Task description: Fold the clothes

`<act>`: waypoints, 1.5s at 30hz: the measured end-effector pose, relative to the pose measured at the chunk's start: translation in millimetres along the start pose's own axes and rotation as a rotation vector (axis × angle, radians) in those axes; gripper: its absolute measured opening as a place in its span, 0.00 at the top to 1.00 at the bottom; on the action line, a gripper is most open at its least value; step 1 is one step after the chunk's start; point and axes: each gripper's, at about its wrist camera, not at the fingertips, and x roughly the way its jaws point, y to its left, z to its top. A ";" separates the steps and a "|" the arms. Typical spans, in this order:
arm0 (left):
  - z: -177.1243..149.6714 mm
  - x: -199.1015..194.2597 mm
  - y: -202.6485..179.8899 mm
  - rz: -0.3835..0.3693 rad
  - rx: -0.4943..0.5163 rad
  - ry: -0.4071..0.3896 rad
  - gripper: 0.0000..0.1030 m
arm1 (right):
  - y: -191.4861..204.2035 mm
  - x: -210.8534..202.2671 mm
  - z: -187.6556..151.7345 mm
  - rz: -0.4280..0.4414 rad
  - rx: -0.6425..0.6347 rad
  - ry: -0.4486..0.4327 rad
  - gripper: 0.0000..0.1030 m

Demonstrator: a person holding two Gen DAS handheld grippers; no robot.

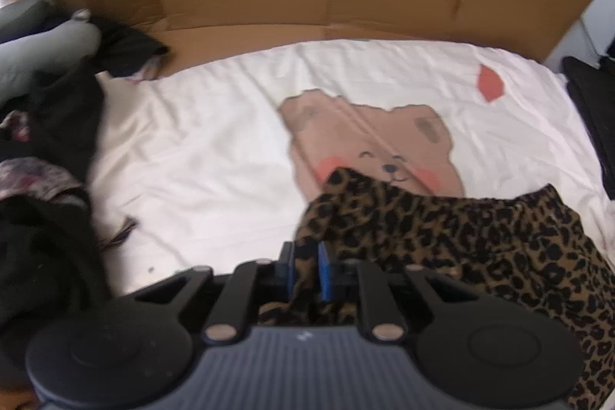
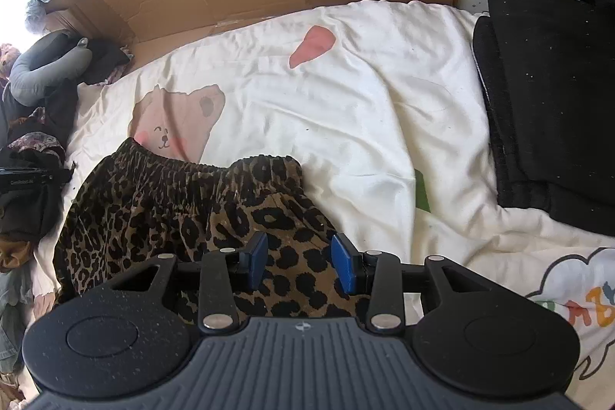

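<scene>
- Your bed (image 2: pixel 384 95), under its white bear-print sheet, carries one leopard-print garment (image 2: pixel 161 202) near the front edge, bunched and not yet folded.
- Unsorted dark clothes (image 1: pixel 46 256) pile at the bed's left edge; black folded ones (image 2: pixel 557 102) sit at the right edge.
- Your left gripper (image 1: pixel 306 268), angled steeply down, has pinched a fold of the garment.
- Your right gripper (image 2: pixel 300 264) hangs over the garment, jaws apart, holding nothing.

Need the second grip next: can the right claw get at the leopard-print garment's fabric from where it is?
Probably yes. The right claw hangs open directly over the leopard-print garment, with nothing between its pads and the cloth.
</scene>
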 end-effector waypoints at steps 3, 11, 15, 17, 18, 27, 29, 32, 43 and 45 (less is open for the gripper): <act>3.9 11.7 -13.3 -0.007 0.043 -0.003 0.85 | -2.7 5.0 1.5 0.012 0.054 -0.017 0.57; 2.8 39.3 -24.7 0.021 0.120 0.014 0.83 | 6.5 14.9 -1.5 0.025 0.036 0.008 0.57; -1.9 49.0 -18.9 0.070 0.131 0.015 0.83 | 4.5 19.3 -2.9 0.019 0.047 0.018 0.57; -2.4 52.4 -15.5 0.070 0.122 0.020 0.83 | 3.4 21.4 -3.7 0.017 0.052 0.023 0.57; -2.6 53.7 -14.3 0.069 0.121 0.020 0.83 | 2.7 22.2 -3.9 0.017 0.053 0.025 0.57; -6.6 63.8 -14.4 0.063 0.172 -0.005 0.74 | 1.5 28.5 -5.3 0.011 0.044 0.043 0.57; -8.7 67.4 -15.2 0.074 0.188 -0.002 0.75 | 1.6 29.4 -5.6 0.010 0.041 0.045 0.57; -12.1 70.1 -16.3 0.082 0.207 0.000 0.92 | 1.7 30.7 -6.0 0.008 0.038 0.050 0.57; -10.6 50.3 -1.5 0.098 0.171 -0.061 0.99 | 0.9 35.3 -4.3 0.008 0.029 0.052 0.57; -10.0 50.7 3.8 0.121 0.156 -0.055 0.99 | 0.6 37.3 -2.9 0.004 0.025 0.050 0.57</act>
